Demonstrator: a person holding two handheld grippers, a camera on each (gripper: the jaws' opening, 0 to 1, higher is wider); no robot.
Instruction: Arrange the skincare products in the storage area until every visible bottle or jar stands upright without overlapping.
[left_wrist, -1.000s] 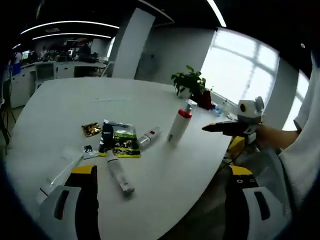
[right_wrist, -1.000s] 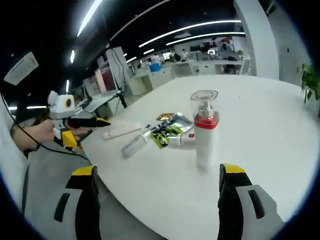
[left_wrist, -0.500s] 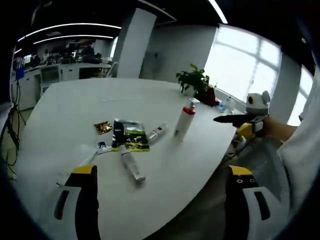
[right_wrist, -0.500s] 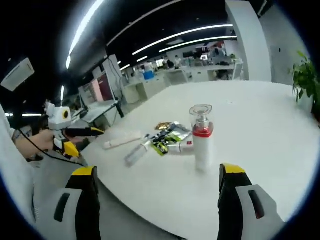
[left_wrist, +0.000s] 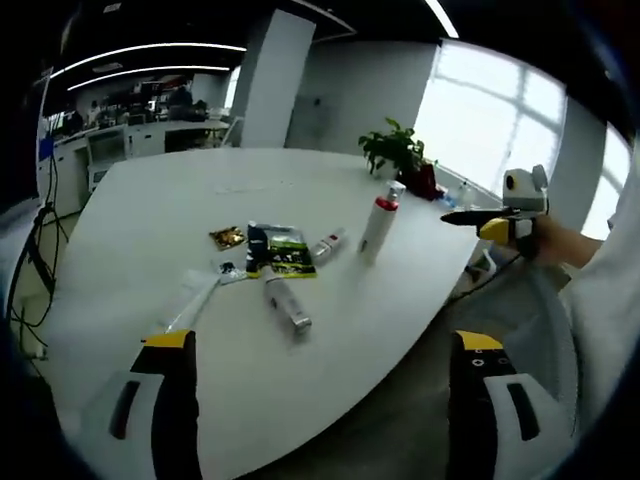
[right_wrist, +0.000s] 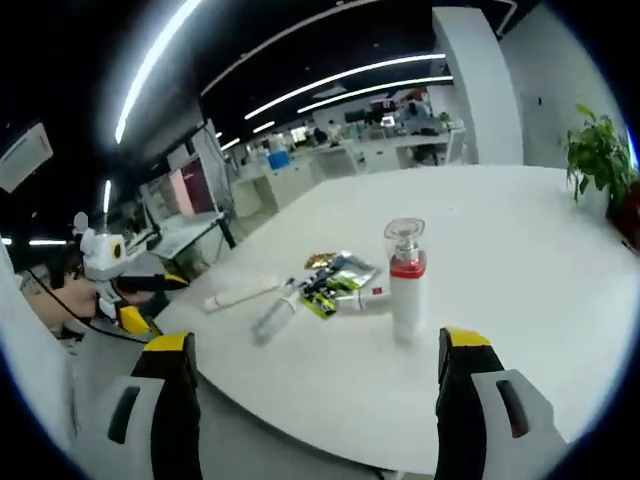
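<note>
While both of our grippers hang wide open and empty off the table (left_wrist: 150, 200) edge, the pump bottle (right_wrist: 406, 280) stands upright; the clear tube (left_wrist: 287, 303) lies flat, long axis toward our left gripper (left_wrist: 320, 420), the nearer one.

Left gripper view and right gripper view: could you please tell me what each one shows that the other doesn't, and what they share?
Left gripper view: a bright window, and the right tongs held up off the table's edge.
Right gripper view: the left tongs, held in a hand off the table's edge.
Both: the white table, an upright pump bottle, tubes lying flat, packets and a plant.
</note>
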